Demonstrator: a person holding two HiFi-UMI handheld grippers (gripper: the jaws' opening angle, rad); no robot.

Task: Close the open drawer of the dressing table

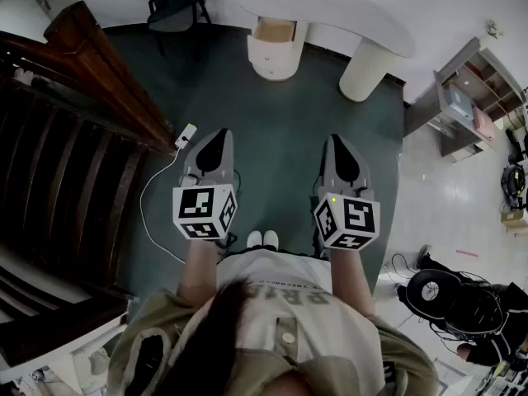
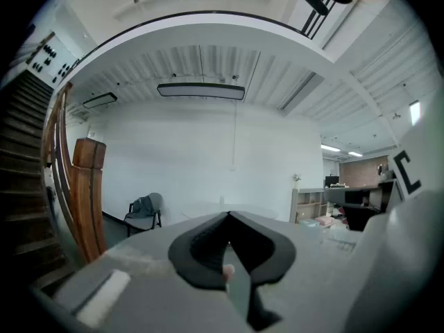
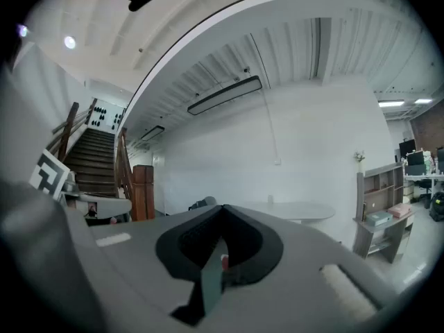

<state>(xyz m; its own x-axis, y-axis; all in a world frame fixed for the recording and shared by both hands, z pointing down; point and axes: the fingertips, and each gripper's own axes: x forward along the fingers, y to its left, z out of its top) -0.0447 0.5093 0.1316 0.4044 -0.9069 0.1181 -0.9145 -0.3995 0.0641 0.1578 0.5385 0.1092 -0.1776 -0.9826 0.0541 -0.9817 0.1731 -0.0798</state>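
Note:
The white dressing table [image 1: 330, 7] stands by the far wall in the head view. Its left pedestal has a drawer [image 1: 275, 30] pulled out, showing a tan inside. Both grippers are held level in front of the person, well short of the table, over dark green floor. My left gripper [image 1: 216, 139] is shut with nothing in it, and my right gripper [image 1: 340, 143] is shut and empty too. In the left gripper view the closed jaws of the left gripper [image 2: 227, 217] point at the far wall. The right gripper [image 3: 222, 210] points the same way, with the table top [image 3: 305, 212] ahead to the right.
A wooden staircase [image 1: 58, 139] fills the left side. A grey chair [image 1: 175, 2] stands left of the table. A white power strip [image 1: 186, 135] with its cable lies on the floor near the left gripper. An open shelf unit [image 1: 470, 97] stands at the right, with gear [image 1: 462, 304] on the floor.

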